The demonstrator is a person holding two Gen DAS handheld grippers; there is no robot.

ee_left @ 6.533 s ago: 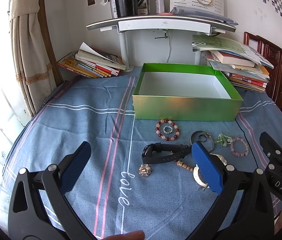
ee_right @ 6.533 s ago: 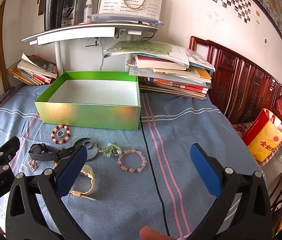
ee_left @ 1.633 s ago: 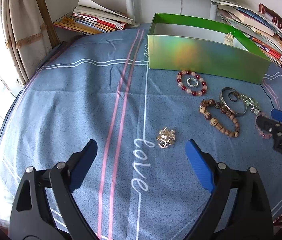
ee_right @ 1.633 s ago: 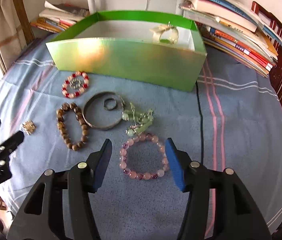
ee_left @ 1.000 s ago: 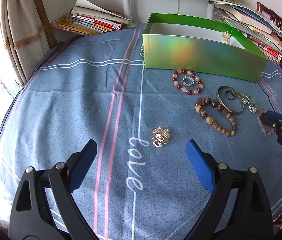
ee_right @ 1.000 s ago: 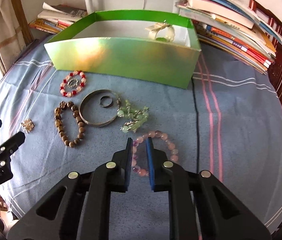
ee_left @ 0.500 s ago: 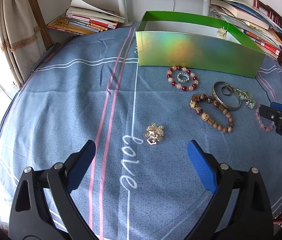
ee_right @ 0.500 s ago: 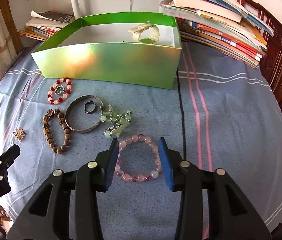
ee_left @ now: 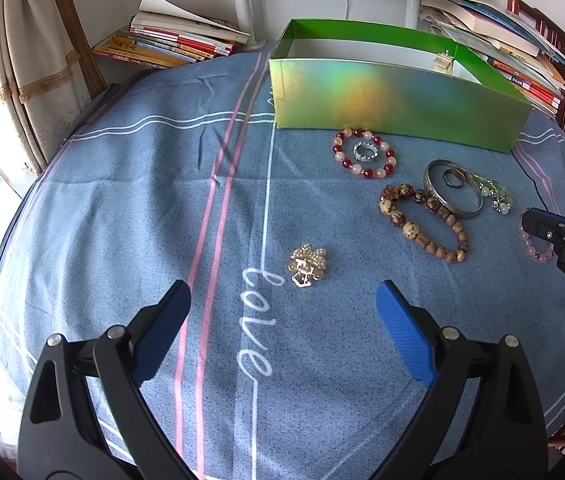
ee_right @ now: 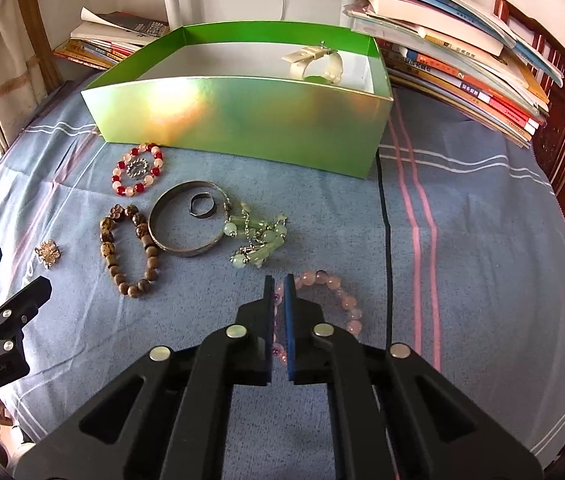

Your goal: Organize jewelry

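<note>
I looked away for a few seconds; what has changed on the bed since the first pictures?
The cream watch now lies in the green box; the black watch is gone. The right gripper has shut on the pink bracelet. The left gripper stays open; other jewelry unmoved.

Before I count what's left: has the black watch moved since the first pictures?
Yes. It no longer lies on the cloth below the green box; the wooden bead bracelet now shows there. Where it went cannot be seen.
</note>
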